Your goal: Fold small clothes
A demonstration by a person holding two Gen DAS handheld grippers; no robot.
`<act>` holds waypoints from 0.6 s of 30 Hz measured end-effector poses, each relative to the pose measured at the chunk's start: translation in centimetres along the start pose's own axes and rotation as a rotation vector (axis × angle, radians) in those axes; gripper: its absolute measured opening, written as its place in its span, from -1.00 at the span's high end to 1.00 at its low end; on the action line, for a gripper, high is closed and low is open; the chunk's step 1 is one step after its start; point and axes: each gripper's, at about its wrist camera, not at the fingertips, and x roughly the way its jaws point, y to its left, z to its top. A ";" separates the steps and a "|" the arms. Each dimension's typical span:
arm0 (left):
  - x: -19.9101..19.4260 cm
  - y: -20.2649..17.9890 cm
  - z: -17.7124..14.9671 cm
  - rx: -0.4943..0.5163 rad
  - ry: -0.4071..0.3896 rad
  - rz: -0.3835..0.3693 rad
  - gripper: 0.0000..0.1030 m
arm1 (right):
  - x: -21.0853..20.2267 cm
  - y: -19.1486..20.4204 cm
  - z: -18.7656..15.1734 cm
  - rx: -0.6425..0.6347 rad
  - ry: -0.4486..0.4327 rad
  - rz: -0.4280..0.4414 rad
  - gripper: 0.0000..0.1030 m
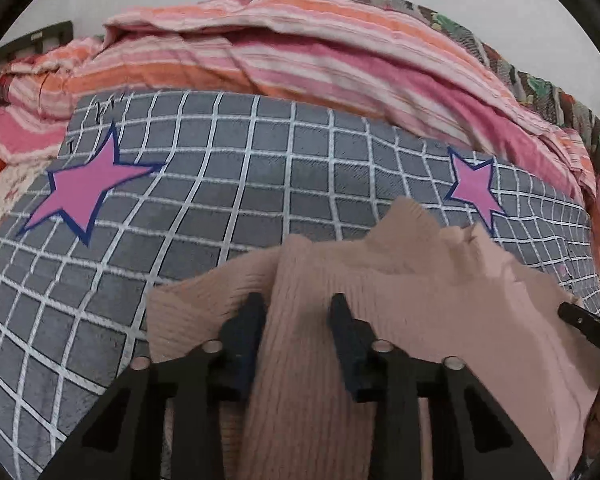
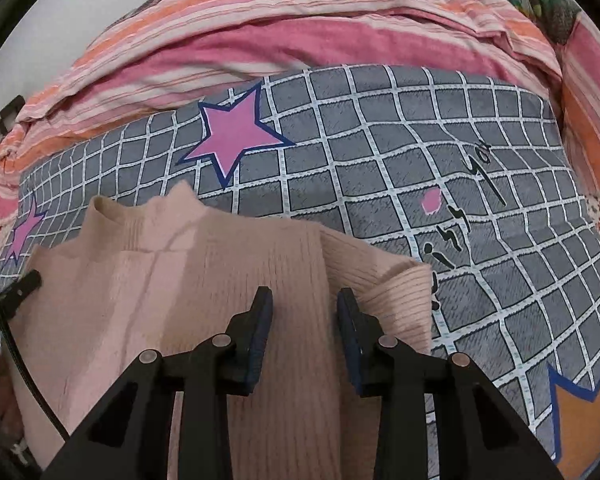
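A pink ribbed sweater (image 2: 188,280) is laid on a grey checked bedsheet (image 1: 220,184). The left gripper (image 1: 298,314) and right gripper (image 2: 304,308) are held over folded sleeves, jaws parted; whether fabric is pinched cannot be told.

The pink sweater (image 1: 440,280) runs off the lower edge in both views, its hem unseen. Its collar is smeared by blur. Whether the left tongs (image 1: 298,312) or the right tongs (image 2: 304,312) pinch the knit is unclear, perhaps not.
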 end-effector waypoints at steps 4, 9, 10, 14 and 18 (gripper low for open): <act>-0.3 0.3 -0.5 -0.018 -0.027 0.005 0.64 | 0.2 0.2 -0.3 0.000 -0.007 -0.016 0.41; -0.1 -0.1 -0.6 -0.003 -0.046 0.024 0.79 | 0.1 0.6 -0.5 -0.017 -0.019 -0.040 0.41; -0.1 -0.1 -0.6 -0.003 -0.047 0.025 0.81 | 0.1 0.7 -0.4 -0.023 -0.021 -0.044 0.41; -0.6 0.0 -0.7 -0.007 -0.080 0.005 0.87 | 0.2 0.5 -0.4 -0.025 -0.029 -0.037 0.59; -2.3 0.8 -0.9 -0.042 -0.172 -0.045 0.87 | -0.3 0.4 -0.6 -0.030 -0.068 -0.026 0.90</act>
